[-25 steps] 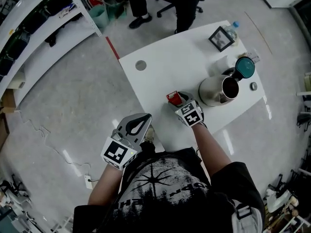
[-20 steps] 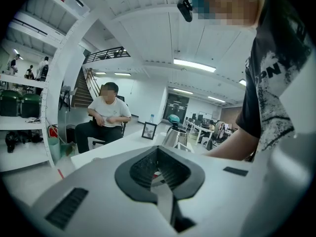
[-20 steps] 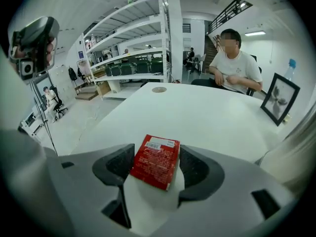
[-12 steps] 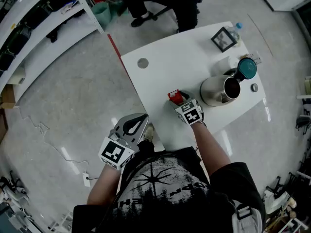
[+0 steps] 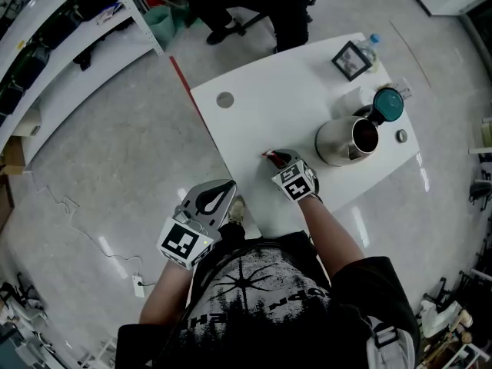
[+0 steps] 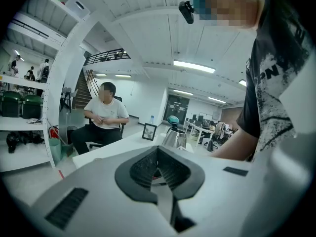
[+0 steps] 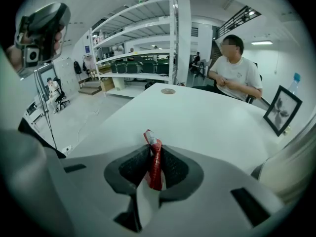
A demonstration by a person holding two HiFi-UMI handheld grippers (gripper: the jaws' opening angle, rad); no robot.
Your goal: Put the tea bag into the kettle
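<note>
A red tea bag packet [image 5: 269,157] sits edge-up between the jaws of my right gripper [image 5: 278,160], near the front of the white table [image 5: 254,106]. In the right gripper view the jaws are closing and both pads pinch the tea bag [image 7: 154,163], with its top sticking out past my right gripper [image 7: 154,149]. The steel kettle [image 5: 344,143] stands just right of it, its teal lid [image 5: 387,106] flipped open. My left gripper [image 5: 229,186] is held off the table by my waist, shut and empty; the left gripper view shows its tips [image 6: 158,151] meeting and the kettle [image 6: 174,137] beyond.
A framed picture [image 5: 350,60] and a water bottle [image 5: 370,44] stand at the table's far right corner. A grey disc [image 5: 224,99] lies near its left edge. A seated person [image 5: 261,6] is behind the table. Shelving [image 5: 54,44] runs along the left.
My right gripper has drawn slightly left and its jaws have come together on the red tea bag, which now shows as a thin strip. The left gripper has stayed put.
</note>
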